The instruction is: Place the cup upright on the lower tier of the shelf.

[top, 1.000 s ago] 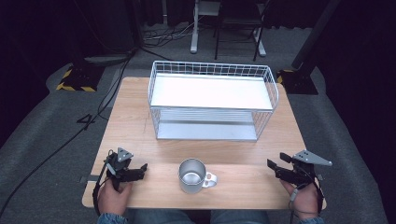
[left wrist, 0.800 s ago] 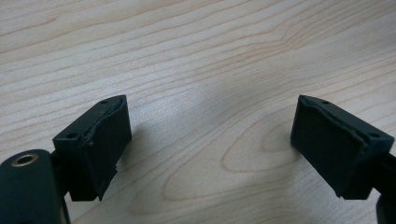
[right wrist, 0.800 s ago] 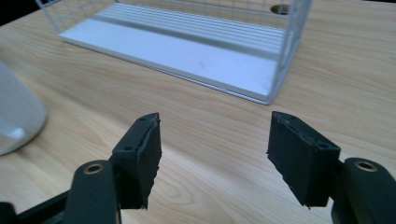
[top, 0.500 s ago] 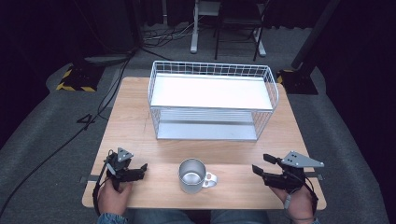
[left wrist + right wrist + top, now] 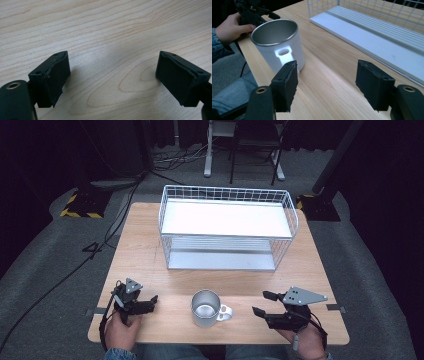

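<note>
A metal mug (image 5: 205,307) is being seen upright near the front edge of the wooden worktop (image 5: 145,255), between the two tools. Its body is looking white and glossy, its rim and inside a dull silver, and its flat white handle (image 5: 284,56), pierced by a round hole, is being turned toward the right tool (image 5: 265,304). That tool is being held spread wide, nothing between its jaws, just beside the mug but apart from it. The left tool (image 5: 150,302) is likewise being held released, low over bare wood. A white wire basket rack (image 5: 227,227) is being seen farther back.
</note>
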`<act>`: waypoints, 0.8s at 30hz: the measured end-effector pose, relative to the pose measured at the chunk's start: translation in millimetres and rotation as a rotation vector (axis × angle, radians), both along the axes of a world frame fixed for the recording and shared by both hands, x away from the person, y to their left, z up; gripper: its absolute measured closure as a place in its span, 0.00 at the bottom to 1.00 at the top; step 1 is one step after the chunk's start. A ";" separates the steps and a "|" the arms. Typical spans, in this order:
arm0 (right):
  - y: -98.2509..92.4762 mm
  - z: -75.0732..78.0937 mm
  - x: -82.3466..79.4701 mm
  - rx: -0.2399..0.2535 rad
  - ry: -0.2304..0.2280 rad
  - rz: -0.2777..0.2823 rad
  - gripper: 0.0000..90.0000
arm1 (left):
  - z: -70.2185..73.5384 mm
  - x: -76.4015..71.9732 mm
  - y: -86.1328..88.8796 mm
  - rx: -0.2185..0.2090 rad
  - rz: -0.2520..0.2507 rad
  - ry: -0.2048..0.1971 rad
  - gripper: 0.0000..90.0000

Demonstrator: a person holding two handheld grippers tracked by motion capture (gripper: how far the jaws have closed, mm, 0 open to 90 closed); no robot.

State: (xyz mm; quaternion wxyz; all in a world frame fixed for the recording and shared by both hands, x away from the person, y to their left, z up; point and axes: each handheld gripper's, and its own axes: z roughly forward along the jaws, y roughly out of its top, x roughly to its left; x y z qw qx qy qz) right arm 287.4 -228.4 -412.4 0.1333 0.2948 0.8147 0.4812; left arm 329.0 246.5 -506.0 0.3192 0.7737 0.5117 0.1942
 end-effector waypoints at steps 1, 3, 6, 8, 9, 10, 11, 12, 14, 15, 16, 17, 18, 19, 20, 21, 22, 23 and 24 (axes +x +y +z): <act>2.5 0.2 -0.5 -0.003 0.001 0.007 0.38 | 0.0 0.0 0.0 0.000 0.000 0.000 0.14; 7.7 -0.3 -1.0 -0.004 0.001 0.025 0.38 | 0.0 0.0 -0.1 -0.001 0.001 0.000 0.14; 13.1 -1.6 -1.2 -0.003 0.003 0.043 0.37 | 0.0 0.0 0.0 0.000 -0.001 0.000 0.14; 20.8 -4.0 -0.7 -0.009 0.007 0.070 0.37 | 0.0 0.0 0.0 0.000 0.000 0.000 0.14; 23.3 -4.7 -0.3 -0.011 0.009 0.078 0.37 | 0.0 0.0 0.0 0.000 0.000 0.000 0.14; 25.7 -5.2 0.1 -0.013 0.011 0.085 0.37 | 0.0 0.0 0.0 0.000 0.000 0.000 0.14; 28.0 -5.5 0.6 -0.015 0.013 0.091 0.37 | 0.0 0.0 0.0 0.000 -0.001 0.000 0.14; 29.8 -6.0 1.1 -0.013 0.013 0.097 0.37 | 0.0 0.0 0.0 0.000 0.000 0.000 0.14; 34.9 -7.0 1.7 -0.013 0.016 0.112 0.37 | 0.0 0.0 0.0 0.000 0.000 0.000 0.14; 38.3 -8.1 2.1 -0.014 0.019 0.124 0.37 | 0.0 0.0 0.0 0.000 0.000 0.000 0.14; 40.4 -8.9 2.3 -0.018 0.021 0.129 0.37 | 0.0 0.0 0.0 0.000 -0.001 0.000 0.14; 43.7 -10.5 2.9 -0.021 0.024 0.138 0.37 | 0.0 0.0 0.0 0.000 0.000 0.000 0.14; 43.7 -10.5 2.9 -0.021 0.024 0.138 0.37 | 0.0 0.0 0.0 0.000 0.000 0.000 0.14; 45.5 -11.6 3.3 -0.021 0.027 0.143 0.37 | 0.0 0.0 0.0 0.000 0.000 0.000 0.14; 51.1 -15.4 4.4 -0.025 0.037 0.157 0.37 | 0.0 0.0 0.0 0.000 0.000 0.000 0.14; 52.5 -16.6 4.9 -0.027 0.037 0.163 0.37 | 0.0 0.0 0.0 0.000 0.000 0.000 0.14; 54.0 -17.5 4.9 -0.027 0.041 0.165 0.37 | 0.0 0.0 0.0 0.001 0.000 -0.001 0.14; 56.0 -19.1 5.2 -0.028 0.044 0.171 0.37 | 0.0 0.0 0.0 0.000 0.000 0.000 0.14; 57.1 -19.8 5.4 -0.029 0.046 0.173 0.37 | 0.0 0.0 0.0 0.000 0.000 0.000 0.14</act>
